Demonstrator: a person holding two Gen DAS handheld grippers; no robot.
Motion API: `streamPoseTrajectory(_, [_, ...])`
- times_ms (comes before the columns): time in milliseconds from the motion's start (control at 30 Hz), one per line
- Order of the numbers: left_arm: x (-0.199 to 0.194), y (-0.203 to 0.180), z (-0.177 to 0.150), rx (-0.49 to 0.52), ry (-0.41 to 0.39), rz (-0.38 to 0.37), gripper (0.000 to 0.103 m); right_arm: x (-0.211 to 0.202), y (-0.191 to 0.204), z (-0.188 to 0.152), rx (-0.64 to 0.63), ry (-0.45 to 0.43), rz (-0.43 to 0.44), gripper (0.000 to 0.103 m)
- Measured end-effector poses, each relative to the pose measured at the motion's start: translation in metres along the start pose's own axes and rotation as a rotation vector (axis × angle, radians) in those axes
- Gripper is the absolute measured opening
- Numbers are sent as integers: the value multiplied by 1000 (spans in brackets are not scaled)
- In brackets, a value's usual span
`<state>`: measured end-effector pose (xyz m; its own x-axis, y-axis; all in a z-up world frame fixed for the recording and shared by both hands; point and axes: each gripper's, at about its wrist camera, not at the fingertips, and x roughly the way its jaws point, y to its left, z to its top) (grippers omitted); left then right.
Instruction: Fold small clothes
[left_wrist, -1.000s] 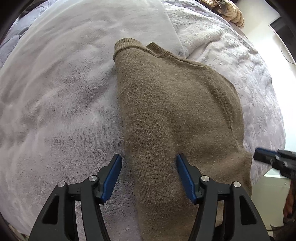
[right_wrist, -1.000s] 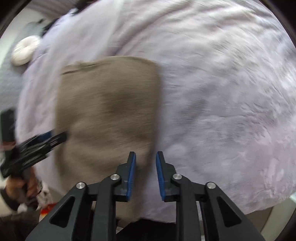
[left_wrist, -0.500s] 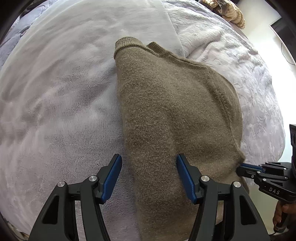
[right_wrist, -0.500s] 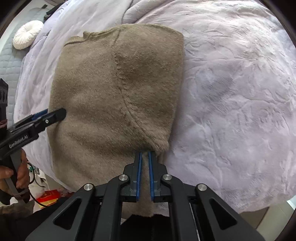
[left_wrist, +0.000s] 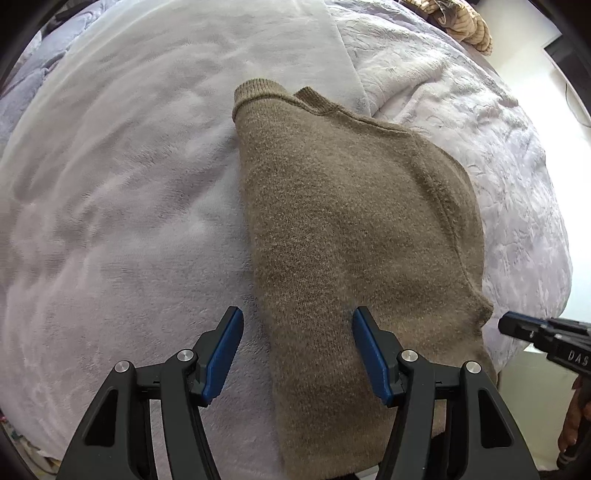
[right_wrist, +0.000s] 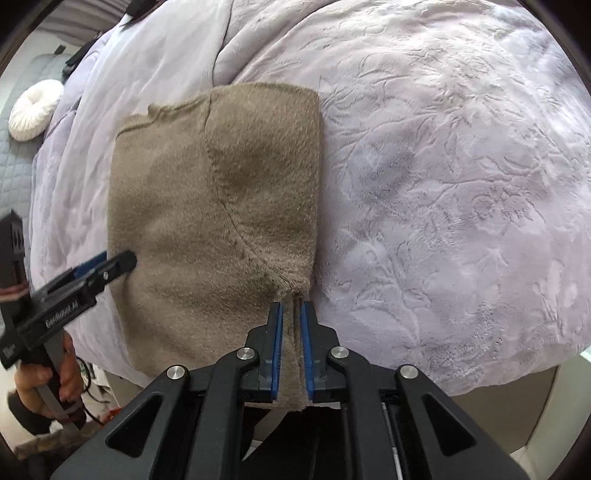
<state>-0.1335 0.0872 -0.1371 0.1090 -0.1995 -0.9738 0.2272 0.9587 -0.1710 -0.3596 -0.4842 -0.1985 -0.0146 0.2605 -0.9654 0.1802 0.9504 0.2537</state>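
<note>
Now | right tool (right_wrist: 291, 314) opening, sweater (right_wrist: 214, 221) edge between pads | left tool (left_wrist: 297, 332) apart above sweater

A bed fills nearly everything here, draped in a pale lilac plush blanket (right_wrist: 443, 184) with an embossed leafy pattern. At nine o'clock in the left wrist view lies a smoother fleece layer (left_wrist: 129, 184), its edge running up toward twelve. Up at one o'clock there's a tan striped bundle of cloth (left_wrist: 465, 26), with a bright white wall (left_wrist: 532, 70) beyond at two o'clock. In the right wrist view, at ten o'clock, a round white cushion (right_wrist: 35, 109) sits on grey quilted padding (right_wrist: 14, 177). Daylight is strong.
</note>
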Motion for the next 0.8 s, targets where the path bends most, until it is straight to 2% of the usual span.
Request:
streamPoseTrajectory(167, [-21, -2, 2, 2, -15, 46, 64, -16, -2, 13, 20, -13, 9, 13])
streamPoseTrajectory(200, [-23, -2, 3, -3, -12, 47, 79, -18, -1, 14, 24, -15, 13, 21])
streamPoseTrajectory(233, [-25, -2, 4, -12, -11, 50, 98, -22, 0, 15, 26, -18, 14, 28])
streamPoseTrajectory(267, [-30, -1, 4, -22, -25, 53, 102, -29, 1, 13, 25, -22, 11, 54])
streamPoseTrajectory(300, [-34, 0, 4, -26, -44, 57, 102, -32, 5, 13, 19, -29, 5, 76])
streamPoseTrajectory(367, [-40, -1, 6, -28, -51, 61, 102, -36, 15, 13, -7, -45, -11, 79])
streamPoseTrajectory(467, [-43, -2, 8, -46, -45, 65, 102, -22, 47, 11, -26, -59, -32, 81])
streamPoseTrajectory(533, [-43, -3, 8, -52, -38, 65, 102, -22, 57, 13, -45, -77, -56, 89])
streamPoseTrajectory(567, [-43, -4, 8, -53, -36, 68, 102, -24, 61, 14, -56, -86, -62, 99])
streamPoseTrajectory(600, [-43, -5, 7, -53, -35, 82, 102, -24, 64, 15, -68, -93, -71, 103])
streamPoseTrajectory(667, [-43, -7, 6, -44, -30, 121, 102, -25, 70, 14, -94, -104, -124, 103])
streamPoseTrajectory(800, [-48, -9, 4, -32, -47, 162, 102, -22, 73, 18, -93, -100, -142, 103])
